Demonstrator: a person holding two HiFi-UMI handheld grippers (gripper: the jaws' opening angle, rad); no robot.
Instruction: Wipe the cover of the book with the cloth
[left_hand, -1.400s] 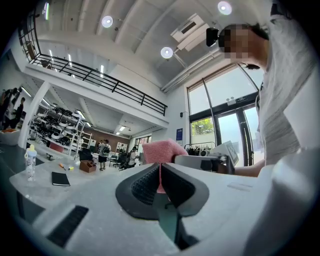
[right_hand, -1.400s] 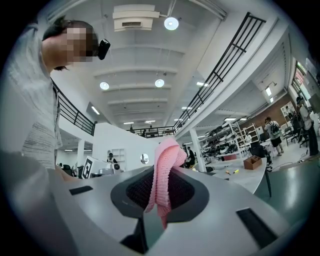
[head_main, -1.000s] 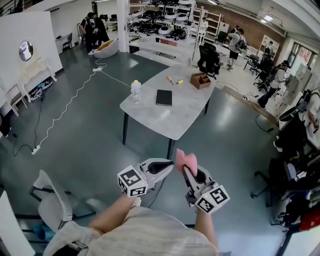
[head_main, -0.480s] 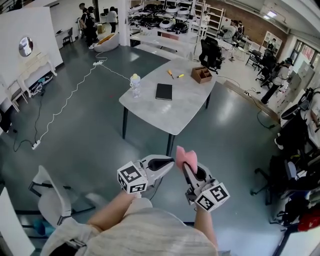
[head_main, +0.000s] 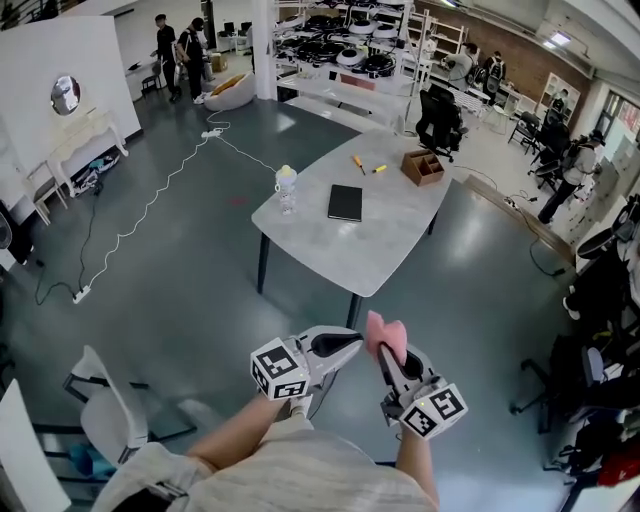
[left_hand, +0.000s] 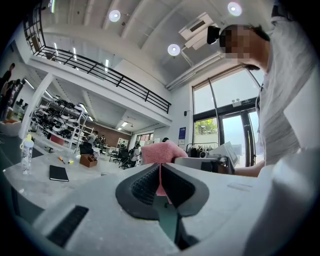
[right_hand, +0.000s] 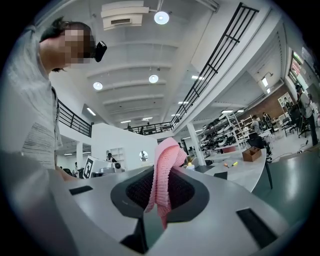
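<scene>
Grey worktop bearing the book, far ahead of the fingers: right gripper pinches soft, light cloth mid-fold; left gripper closed, empty.

Closed black book flat on table; pink cloth pinched in right tongs.

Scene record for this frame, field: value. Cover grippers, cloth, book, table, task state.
right gripper: shut on cloth, pink, sticking up from the jaws
left gripper: jaws together, tip beside cloth, no grip evident
book: black, closed, flat on table
also on table: bottle, wooden box
position: both grippers well short of table, over floor
task state: wiping not started; book untouched
</scene>
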